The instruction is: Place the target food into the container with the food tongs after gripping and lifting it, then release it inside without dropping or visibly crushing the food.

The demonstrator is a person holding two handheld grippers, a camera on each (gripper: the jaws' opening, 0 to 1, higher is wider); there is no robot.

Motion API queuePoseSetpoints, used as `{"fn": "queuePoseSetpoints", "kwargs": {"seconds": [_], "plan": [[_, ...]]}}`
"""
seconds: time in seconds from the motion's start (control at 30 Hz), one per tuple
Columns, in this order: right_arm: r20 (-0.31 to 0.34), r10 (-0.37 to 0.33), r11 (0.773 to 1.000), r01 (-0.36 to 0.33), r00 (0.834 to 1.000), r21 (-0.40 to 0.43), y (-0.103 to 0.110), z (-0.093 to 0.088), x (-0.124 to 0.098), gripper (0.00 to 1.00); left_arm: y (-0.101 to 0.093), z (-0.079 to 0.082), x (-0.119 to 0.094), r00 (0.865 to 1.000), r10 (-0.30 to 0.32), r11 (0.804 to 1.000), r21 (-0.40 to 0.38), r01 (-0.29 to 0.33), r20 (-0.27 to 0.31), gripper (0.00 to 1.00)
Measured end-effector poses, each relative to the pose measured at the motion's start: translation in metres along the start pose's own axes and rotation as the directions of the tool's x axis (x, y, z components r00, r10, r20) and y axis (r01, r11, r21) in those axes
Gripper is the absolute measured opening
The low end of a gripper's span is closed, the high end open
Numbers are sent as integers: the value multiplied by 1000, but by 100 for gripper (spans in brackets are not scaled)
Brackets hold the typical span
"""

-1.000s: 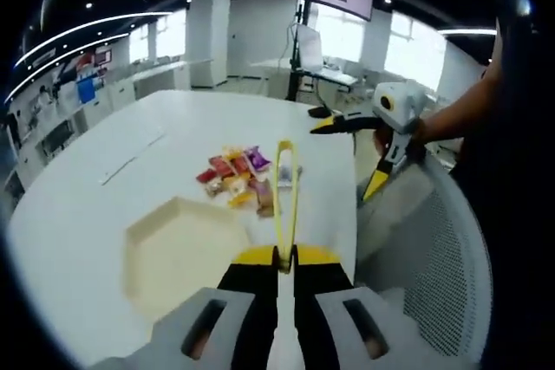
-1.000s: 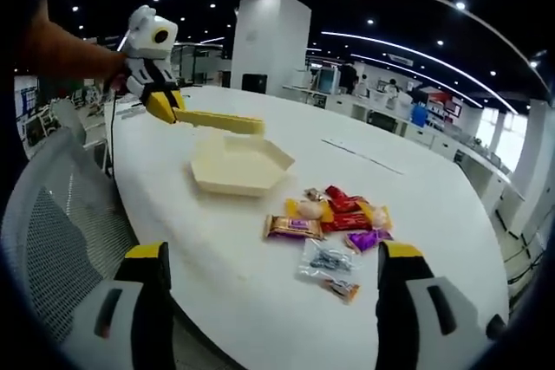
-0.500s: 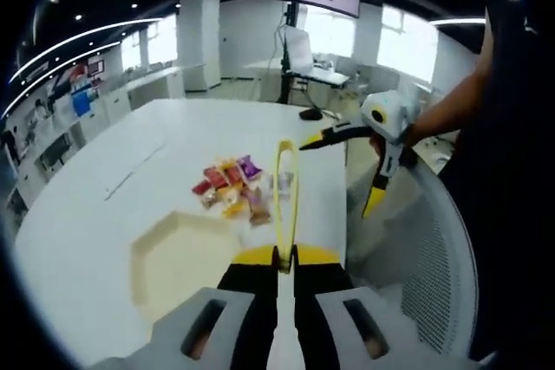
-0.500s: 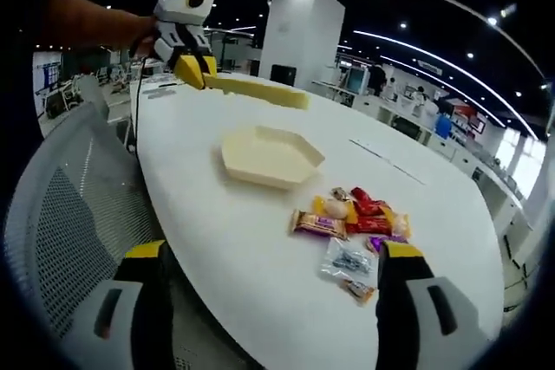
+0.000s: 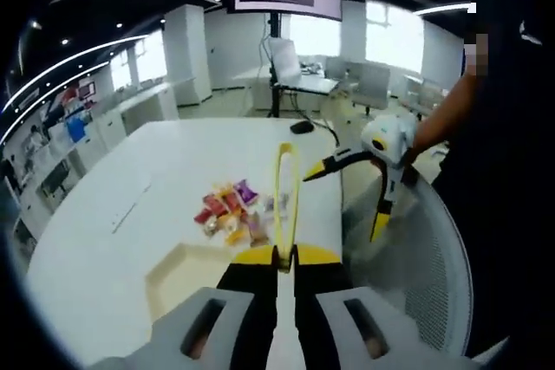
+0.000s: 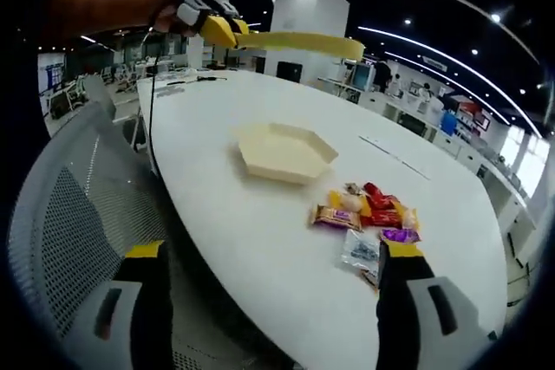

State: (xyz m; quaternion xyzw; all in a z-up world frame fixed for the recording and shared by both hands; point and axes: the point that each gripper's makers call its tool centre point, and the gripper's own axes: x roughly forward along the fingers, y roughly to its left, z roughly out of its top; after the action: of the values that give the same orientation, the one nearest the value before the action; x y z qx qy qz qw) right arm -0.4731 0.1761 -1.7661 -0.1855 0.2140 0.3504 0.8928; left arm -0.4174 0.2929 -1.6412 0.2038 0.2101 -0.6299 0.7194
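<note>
two grippers are raised over the white table (image 6: 260, 240). left gripper (image 5: 286, 259) has its jaws clenched on the yellow food tongs (image 5: 285, 192), which reach forward above the snack pile (image 5: 230, 214); in the right gripper view the tongs (image 6: 299, 42) now stand higher above the cream hexagonal tray (image 6: 286, 152) than a second ago. right gripper (image 6: 270, 288) has its jaws spread wide with nothing between them. the wrapped snacks (image 6: 368, 214), the target food, lie on the table just beside the tray, none lifted; tray and snacks look farther off than before. a mesh office chair (image 6: 69, 231) sits at the table's edge.
</note>
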Motion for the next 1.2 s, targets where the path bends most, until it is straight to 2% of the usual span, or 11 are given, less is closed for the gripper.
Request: {"fn": "queuePoseSetpoints", "kwargs": {"seconds": [0.13, 0.27, 0.37, 0.5, 0.63, 0.7, 0.8, 0.87, 0.9, 0.97, 1.2], "plan": [[50, 6, 1000, -7, 999, 17, -4, 9, -1, 99, -2, 6, -3, 1000, -15, 1000, 7, 15, 4, 0], [107, 56, 997, -50, 993, -64, -2, 33, -1, 99, -3, 14, -12, 1000, -30, 999, 17, 29, 8, 0], [187, 103, 993, -90, 977, -79, -3, 67, -3, 96, -4, 22, -22, 999, -42, 999, 29, 41, 20, 0], [305, 166, 985, -146, 938, -88, -17, 131, -19, 90, -9, 26, -33, 997, -74, 995, 63, 74, -4, 0], [348, 271, 962, -247, 898, -113, -19, 167, -33, 83, -13, 28, -40, 996, -87, 994, 69, 86, 3, 0], [351, 306, 952, -286, 885, -109, -17, 175, -36, 79, -14, 29, -42, 996, -88, 994, 67, 87, 12, 0], [392, 389, 918, -384, 833, -96, -6, 194, -43, 76, -19, 36, -44, 995, -95, 994, 62, 92, 42, 0], [409, 403, 911, -402, 818, -94, -6, 202, -43, 71, -22, 41, -45, 993, -103, 993, 55, 100, 65, 0], [421, 427, 897, -433, 800, -86, -3, 206, -43, 67, -24, 44, -45, 991, -108, 993, 51, 105, 79, 0], [427, 425, 898, -430, 798, -92, -4, 210, -42, 64, -26, 47, -46, 990, -111, 993, 48, 107, 89, 0], [473, 466, 868, -491, 748, -79, 1, 225, -44, 59, -33, 68, -53, 977, -138, 990, 35, 134, 162, 0]]}}
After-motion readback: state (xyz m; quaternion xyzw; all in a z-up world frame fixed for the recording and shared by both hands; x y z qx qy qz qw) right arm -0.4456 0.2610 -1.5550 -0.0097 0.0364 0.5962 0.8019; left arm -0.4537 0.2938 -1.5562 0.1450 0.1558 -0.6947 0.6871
